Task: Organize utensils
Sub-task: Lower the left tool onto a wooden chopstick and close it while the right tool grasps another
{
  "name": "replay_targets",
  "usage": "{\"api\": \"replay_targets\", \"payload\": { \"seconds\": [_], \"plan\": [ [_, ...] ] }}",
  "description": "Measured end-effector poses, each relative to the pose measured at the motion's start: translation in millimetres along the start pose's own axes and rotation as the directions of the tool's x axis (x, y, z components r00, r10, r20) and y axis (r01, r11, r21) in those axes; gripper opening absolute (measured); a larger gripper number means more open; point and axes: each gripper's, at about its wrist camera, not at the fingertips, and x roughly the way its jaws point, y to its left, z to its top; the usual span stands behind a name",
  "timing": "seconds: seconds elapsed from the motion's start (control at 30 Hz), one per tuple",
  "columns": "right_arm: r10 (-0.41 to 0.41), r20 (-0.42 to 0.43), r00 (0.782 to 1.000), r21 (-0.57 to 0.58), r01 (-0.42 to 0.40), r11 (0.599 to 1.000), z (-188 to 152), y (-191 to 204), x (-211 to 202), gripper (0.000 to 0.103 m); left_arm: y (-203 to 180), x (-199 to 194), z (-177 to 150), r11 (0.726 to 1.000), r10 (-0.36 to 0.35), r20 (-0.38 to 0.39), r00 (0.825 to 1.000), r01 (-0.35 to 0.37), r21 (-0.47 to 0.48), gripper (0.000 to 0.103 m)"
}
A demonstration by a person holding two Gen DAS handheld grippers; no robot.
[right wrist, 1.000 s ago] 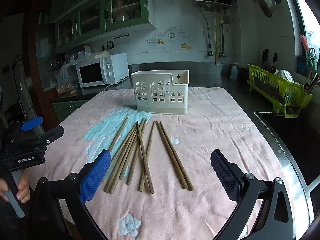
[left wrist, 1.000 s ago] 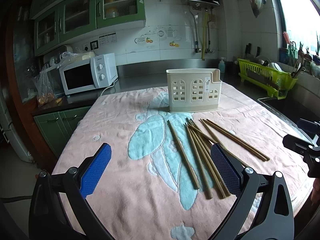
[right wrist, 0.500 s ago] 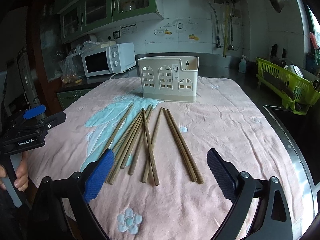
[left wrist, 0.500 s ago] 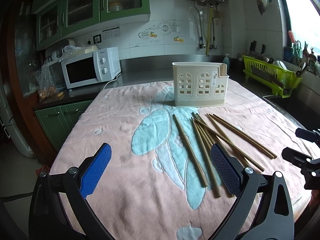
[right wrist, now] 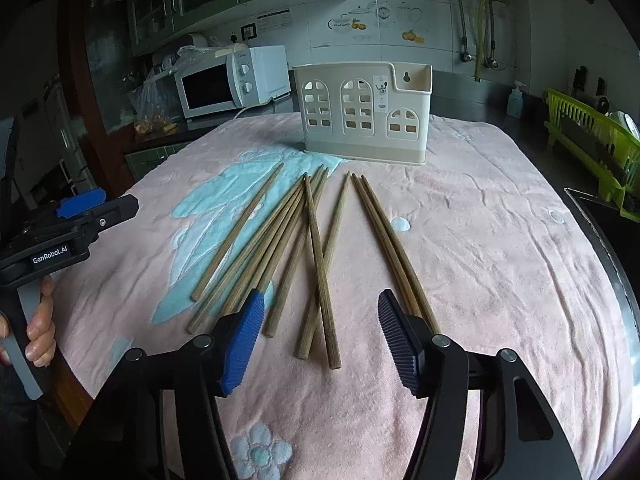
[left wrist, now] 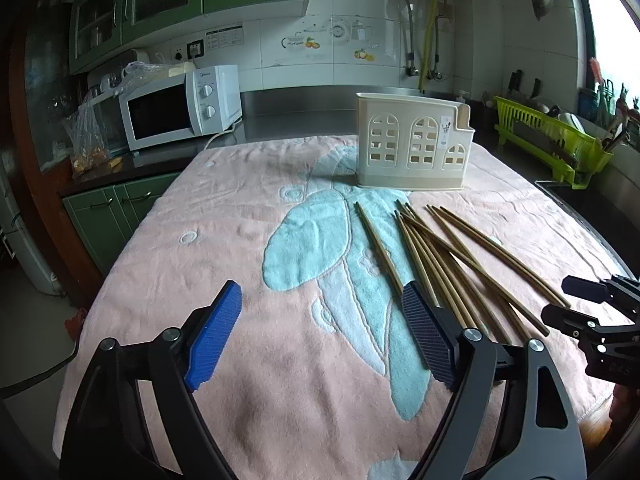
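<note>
Over the pink towel with the pale blue leaf pattern (left wrist: 224,240), at the far left of my view, my left claw (left wrist: 320,340) hangs with its blue ribbed pads (left wrist: 214,340) fairly wide and closing; nothing lies between them but cloth. Beyond it, on the dark counter, a white microwave oven (left wrist: 180,106) stands against the tiled wall. Moving right, the loose brown wooden chopsticks (right wrist: 316,256) lie fanned out on the towel, their far tips pointing toward the cream plastic utensil holder with arched window cut-outs (right wrist: 362,112), which stands upright at the far end of the cloth, well apart from both my claws. My right claw (right wrist: 320,334) hovers low over the near ends of the sticks, its jaws at a middling gap and closing. The butts of two crossed sticks sit between the pads, but the pads do not press on them. Farthest right, a lime-green plastic dish rack (right wrist: 592,148) sits on the counter.
</note>
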Motion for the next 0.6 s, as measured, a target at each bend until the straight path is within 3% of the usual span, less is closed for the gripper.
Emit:
{"api": "replay_targets", "payload": {
  "seconds": [0.33,0.6],
  "plan": [
    [0.038,-0.056,0.998,0.010,-0.038,0.999,-1.1,-4.3,17.2,0.031,-3.7,18.9,-4.4,0.999,-0.044,-0.050,0.998,0.044,-0.002,0.070],
    [0.050,-0.087,0.995,0.015,-0.049,0.999,-3.6,-5.3,22.3,0.019,-13.5,27.8,-7.5,0.995,-0.098,-0.087,0.991,0.098,-0.002,0.063]
  ]
}}
